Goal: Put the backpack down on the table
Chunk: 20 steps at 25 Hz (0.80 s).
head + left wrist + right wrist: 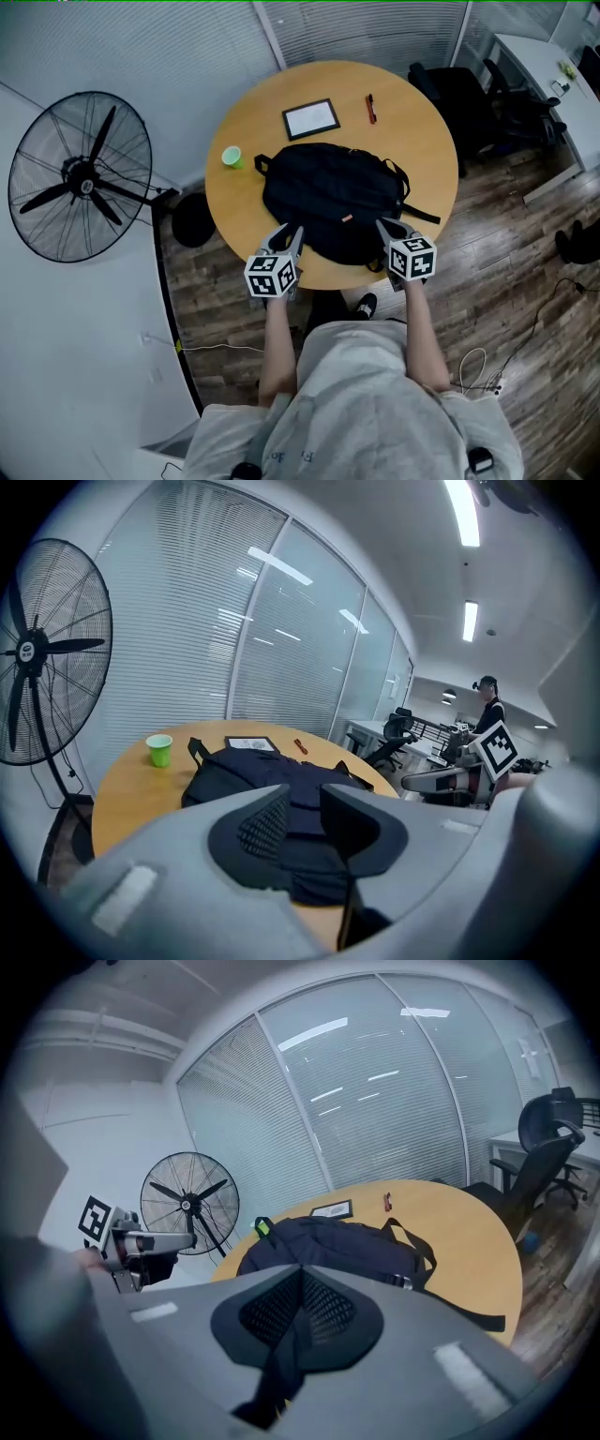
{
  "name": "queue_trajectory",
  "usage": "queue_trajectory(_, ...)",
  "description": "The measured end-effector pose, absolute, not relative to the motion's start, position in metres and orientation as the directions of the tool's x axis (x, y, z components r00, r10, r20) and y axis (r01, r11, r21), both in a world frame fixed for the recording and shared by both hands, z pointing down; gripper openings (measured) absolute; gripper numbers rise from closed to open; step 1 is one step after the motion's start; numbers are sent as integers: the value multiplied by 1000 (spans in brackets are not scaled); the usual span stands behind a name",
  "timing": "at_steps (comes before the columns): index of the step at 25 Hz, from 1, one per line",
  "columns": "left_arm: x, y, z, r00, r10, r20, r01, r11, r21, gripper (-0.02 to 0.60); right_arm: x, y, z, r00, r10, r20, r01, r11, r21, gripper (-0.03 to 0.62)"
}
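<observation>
1. Black mesh pads of the right gripper [300, 1277] are pressed together on a black strap [269, 1384], which hangs down out of the closed jaws.
2. Grey jaws of the left gripper [305, 808] stand a narrow gap apart with nothing clearly pinched. The backpack [253, 771] shows through the gap.
3. Both grippers hover at the near edge of the backpack, which lies flat on the round wooden table [427, 122].
4. Beyond the backpack, a green cup [232, 157], a tablet [310, 119] and a red pen [371, 108] rest on the tabletop. The cup is just beside the backpack's top loop.
5. Left of the table, a large fan [80, 176] stands on the floor.
</observation>
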<state>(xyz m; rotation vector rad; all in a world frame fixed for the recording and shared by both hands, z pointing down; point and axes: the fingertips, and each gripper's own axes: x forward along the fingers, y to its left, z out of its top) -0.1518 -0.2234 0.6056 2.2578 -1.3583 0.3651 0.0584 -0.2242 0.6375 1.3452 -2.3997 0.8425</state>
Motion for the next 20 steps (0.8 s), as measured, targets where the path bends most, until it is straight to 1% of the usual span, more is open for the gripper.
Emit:
queue_trajectory(6,-138,-224,602,482,-755,444,-876,-405,263,104,73,-225,635,-525,-699,485,-848,386,-362,0)
queue_trajectory(11,-143,-222,604,463,-762,452,-886,-384,259,101,69,-227,636,-537,-691,484,-841,400,-363,0)
queue_trajectory(20,-152,-219,604,437,-767,470,-900,-369,233,57,59,-228,634,-554,-681,479,-831,414,-371,0)
